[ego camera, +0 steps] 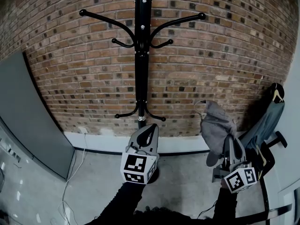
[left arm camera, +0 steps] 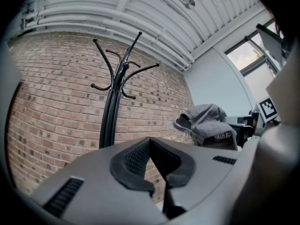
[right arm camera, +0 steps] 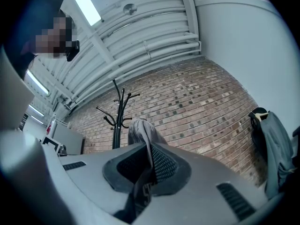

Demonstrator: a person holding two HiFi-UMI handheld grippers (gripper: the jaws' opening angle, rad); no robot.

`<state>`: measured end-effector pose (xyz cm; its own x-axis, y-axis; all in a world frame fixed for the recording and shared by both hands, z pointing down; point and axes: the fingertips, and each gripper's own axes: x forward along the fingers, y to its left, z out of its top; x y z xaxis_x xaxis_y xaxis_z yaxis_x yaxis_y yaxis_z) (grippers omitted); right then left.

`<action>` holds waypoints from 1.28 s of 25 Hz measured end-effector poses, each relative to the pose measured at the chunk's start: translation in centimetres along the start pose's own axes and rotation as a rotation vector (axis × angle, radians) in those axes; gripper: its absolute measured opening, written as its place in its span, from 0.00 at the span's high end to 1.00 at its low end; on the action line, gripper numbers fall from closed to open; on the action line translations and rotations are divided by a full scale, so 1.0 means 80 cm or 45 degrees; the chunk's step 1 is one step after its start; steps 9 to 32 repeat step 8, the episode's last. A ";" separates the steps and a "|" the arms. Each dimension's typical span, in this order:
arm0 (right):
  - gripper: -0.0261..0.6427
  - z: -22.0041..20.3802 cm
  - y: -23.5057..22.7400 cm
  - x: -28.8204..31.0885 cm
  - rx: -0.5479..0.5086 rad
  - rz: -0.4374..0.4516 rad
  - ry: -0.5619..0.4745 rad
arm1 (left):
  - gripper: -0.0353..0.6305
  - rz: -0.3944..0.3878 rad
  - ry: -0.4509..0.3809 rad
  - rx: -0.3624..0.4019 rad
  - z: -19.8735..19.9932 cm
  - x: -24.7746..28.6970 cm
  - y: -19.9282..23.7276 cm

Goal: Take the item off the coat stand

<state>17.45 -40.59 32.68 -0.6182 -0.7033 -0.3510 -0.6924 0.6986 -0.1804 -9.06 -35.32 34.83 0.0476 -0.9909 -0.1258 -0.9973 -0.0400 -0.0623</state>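
The brick wall [ego camera: 225,55] is the biggest thing here, and the tall black coat stand [ego camera: 141,69] is right in front of it. All the hooks I can see on the coat stand are bare. The grey cap [ego camera: 216,125] is off it, to the right of the coat stand and well apart from it. My right gripper [ego camera: 230,146] is pinching the cap. My left gripper [ego camera: 149,134] is pressed together on nothing, low in front of the coat stand. I think the job is nearly done.
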 end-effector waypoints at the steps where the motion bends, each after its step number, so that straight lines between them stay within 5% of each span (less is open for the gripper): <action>1: 0.92 0.000 0.000 0.000 0.000 -0.001 0.000 | 0.94 0.000 0.001 0.000 0.000 0.000 0.000; 32: 0.92 0.003 -0.004 -0.001 0.003 -0.006 0.000 | 0.94 0.004 0.006 -0.004 0.001 0.001 -0.001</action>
